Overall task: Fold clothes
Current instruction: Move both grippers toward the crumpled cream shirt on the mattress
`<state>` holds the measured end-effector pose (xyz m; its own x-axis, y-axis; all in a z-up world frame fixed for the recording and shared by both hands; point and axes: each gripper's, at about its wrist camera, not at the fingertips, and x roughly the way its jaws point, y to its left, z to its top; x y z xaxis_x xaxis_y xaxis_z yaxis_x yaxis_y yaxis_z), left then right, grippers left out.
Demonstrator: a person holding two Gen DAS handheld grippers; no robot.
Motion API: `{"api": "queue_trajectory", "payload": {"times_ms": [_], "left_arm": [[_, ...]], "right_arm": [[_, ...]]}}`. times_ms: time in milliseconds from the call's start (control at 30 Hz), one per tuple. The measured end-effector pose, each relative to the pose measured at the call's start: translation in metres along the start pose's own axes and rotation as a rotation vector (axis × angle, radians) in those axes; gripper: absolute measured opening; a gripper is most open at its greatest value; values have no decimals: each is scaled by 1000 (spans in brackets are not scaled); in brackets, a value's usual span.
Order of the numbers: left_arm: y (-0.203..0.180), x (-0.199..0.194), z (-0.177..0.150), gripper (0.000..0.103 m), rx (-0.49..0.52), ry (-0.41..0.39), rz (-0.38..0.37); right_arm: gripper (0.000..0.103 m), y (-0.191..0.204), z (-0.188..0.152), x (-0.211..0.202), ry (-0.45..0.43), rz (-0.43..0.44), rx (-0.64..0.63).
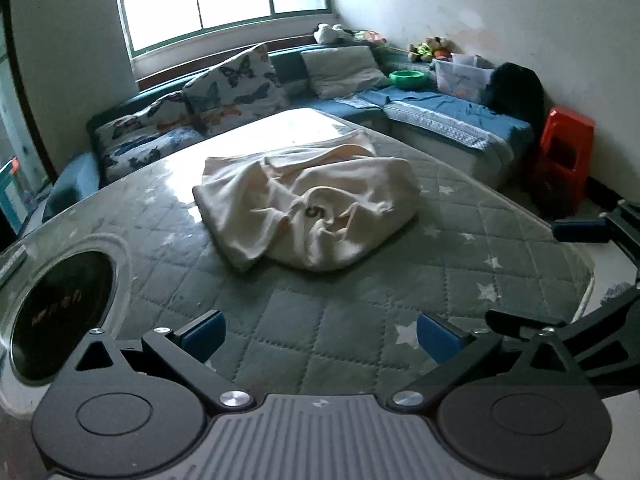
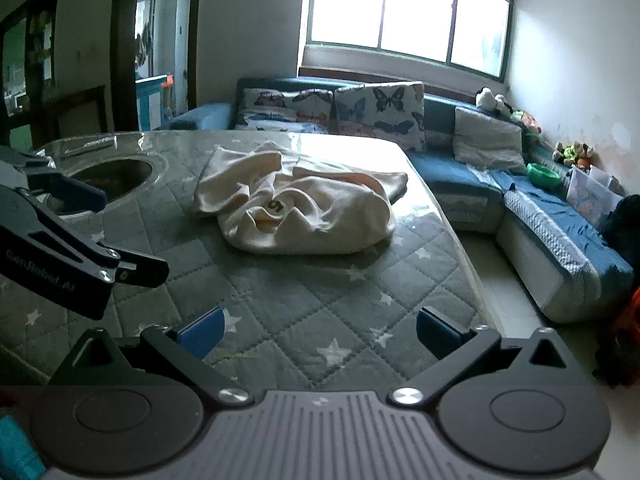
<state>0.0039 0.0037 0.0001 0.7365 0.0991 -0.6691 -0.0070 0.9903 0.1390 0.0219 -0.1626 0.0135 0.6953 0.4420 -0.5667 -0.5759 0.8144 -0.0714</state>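
Note:
A cream garment (image 1: 308, 208) lies crumpled in a heap on the grey quilted star-pattern table cover (image 1: 304, 344), with a dark number showing on a fold. It also shows in the right wrist view (image 2: 296, 208). My left gripper (image 1: 320, 336) is open and empty, hovering over the near part of the table, well short of the garment. My right gripper (image 2: 320, 332) is open and empty, over the near right part of the table cover (image 2: 280, 312). The left gripper also shows at the left of the right wrist view (image 2: 88, 232), and the right gripper at the right edge of the left wrist view (image 1: 592, 276).
A round dark inset (image 1: 60, 312) sits in the table at the left. A blue corner sofa (image 2: 560, 216) with butterfly cushions (image 1: 236, 84), a pillow, a green bowl (image 1: 407, 78) and a clear box runs behind and to the right. A red stool (image 1: 564, 144) stands by the wall.

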Motion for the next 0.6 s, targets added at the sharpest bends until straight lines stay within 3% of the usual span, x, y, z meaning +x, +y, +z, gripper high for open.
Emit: {"api": "queue_trajectory", "payload": {"times_ms": [433, 600], "left_arm": [[32, 29, 20, 103, -63, 97, -26], [50, 41, 30, 103, -81, 106, 21]], "right_arm": [[103, -12, 12, 27, 98, 46, 31], [103, -21, 25, 42, 109, 71, 43]]}}
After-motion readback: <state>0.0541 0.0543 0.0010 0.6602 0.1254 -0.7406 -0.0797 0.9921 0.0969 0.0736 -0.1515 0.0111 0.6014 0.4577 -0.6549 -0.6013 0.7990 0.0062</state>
